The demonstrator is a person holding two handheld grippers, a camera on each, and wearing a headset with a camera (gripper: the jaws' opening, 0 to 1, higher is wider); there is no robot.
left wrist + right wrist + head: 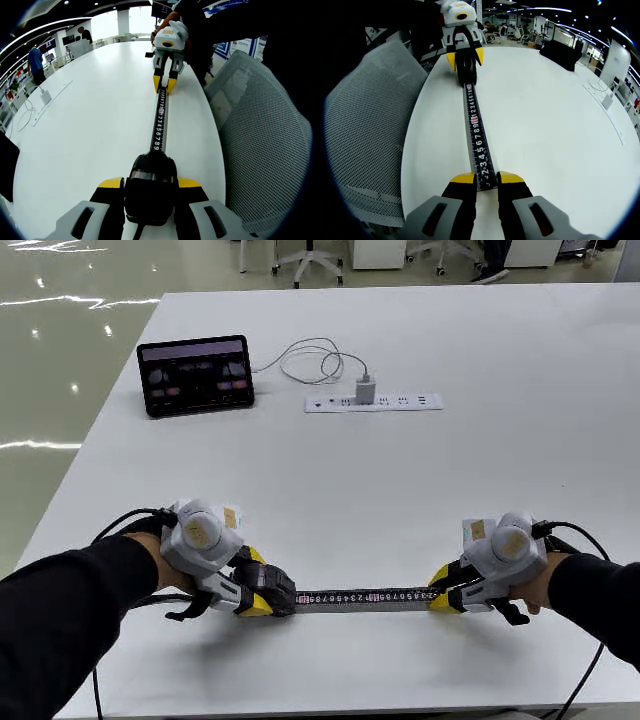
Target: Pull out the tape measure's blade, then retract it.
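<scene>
The black tape measure case (268,590) (151,184) lies near the table's front edge, with my left gripper (252,592) (150,183) shut on it. Its blade (365,597) (159,122) (476,137) stretches flat along the white table (400,470) toward the right, numbers showing. My right gripper (440,590) (484,181) is shut on the blade's end. In the left gripper view the right gripper (165,82) sits at the far end of the blade. In the right gripper view the left gripper (464,59) holds the case (466,70) at the far end.
A dark tablet (195,374) stands at the back left. A white power strip (373,402) with a charger and coiled cable (310,362) lies at the back middle. A grey mesh chair (260,145) (365,130) stands by the table's front edge.
</scene>
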